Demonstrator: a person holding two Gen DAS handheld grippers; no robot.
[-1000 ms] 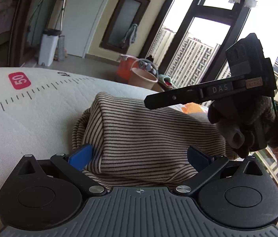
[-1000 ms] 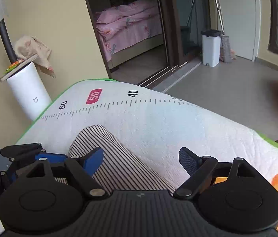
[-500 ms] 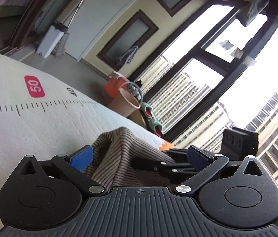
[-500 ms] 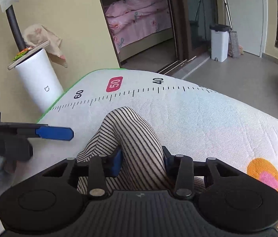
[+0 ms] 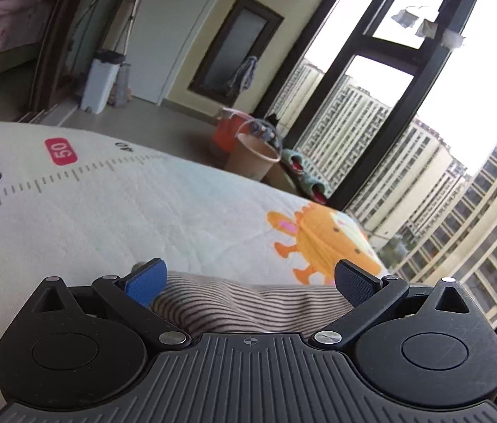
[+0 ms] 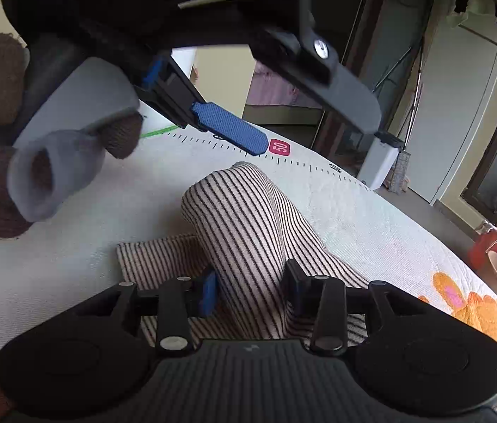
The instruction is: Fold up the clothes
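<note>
Stripes bunched between my right gripper's [image 6: 252,290] pads: the jaws are narrow and easing apart, yet both pads press a raised ridge of the striped garment [image 6: 248,218]. My left gripper [image 5: 250,280] stands wide open, gripping nothing, the same garment lying low between its fingers without touching the pads. Beyond both lies the white measuring mat [image 5: 114,211], with its orange cartoon print [image 5: 322,239] past the left gripper's right finger. Farther still, a tan bucket [image 5: 253,162] sits by the window.
</note>
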